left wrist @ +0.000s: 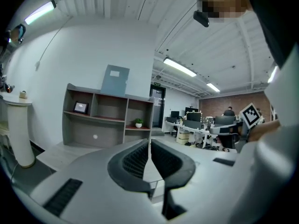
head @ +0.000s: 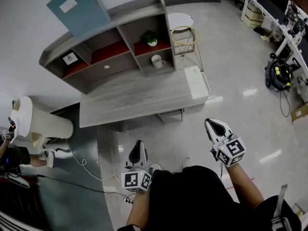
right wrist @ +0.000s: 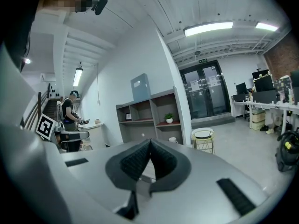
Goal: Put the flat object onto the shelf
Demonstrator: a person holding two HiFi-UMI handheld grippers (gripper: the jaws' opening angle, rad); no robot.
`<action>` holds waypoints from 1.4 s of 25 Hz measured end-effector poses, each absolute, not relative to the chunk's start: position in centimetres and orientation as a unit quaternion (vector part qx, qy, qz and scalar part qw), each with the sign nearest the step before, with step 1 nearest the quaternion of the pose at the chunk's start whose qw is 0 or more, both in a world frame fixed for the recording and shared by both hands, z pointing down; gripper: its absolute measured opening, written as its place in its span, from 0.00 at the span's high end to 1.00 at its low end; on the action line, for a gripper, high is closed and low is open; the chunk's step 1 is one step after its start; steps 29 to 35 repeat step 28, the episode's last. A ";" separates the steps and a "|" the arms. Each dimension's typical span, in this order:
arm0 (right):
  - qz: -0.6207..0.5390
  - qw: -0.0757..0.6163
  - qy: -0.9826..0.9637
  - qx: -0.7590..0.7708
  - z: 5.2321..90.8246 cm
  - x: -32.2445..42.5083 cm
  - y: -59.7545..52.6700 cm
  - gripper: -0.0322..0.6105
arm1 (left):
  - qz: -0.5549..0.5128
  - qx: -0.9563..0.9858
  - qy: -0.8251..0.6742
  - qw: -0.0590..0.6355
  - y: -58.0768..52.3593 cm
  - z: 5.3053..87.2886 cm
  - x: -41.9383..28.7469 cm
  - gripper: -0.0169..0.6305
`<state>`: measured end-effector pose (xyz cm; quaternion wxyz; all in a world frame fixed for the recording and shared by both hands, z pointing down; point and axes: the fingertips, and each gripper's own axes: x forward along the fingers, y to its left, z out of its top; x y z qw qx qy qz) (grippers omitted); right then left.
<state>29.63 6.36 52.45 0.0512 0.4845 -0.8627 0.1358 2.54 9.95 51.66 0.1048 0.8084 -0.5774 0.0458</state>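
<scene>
We hold both grippers low, close to our body and well short of the grey surface (head: 134, 97). The left gripper (head: 139, 146) has its fingers (left wrist: 133, 161) pressed together with nothing between them. The right gripper (head: 211, 125) likewise shows its fingers (right wrist: 133, 161) together and empty.

The flat object (head: 79, 8), a blue-grey panel, stands on top of the shelf (head: 134, 9), tilted back against the white wall. Inside the shelf we see a small framed picture (head: 70, 58) in the upper left compartment, a potted plant (head: 150, 37) at upper right and a white mug (head: 157, 61) below the plant. A round wire-framed stool (head: 185, 37) stands just beside the shelf's right end.
</scene>
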 end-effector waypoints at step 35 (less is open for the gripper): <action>0.103 0.050 -0.857 0.502 51.1 28.0 5.4 0.95 | -0.010 0.780 -0.615 0.116 11.4 50.9 0.4 0.94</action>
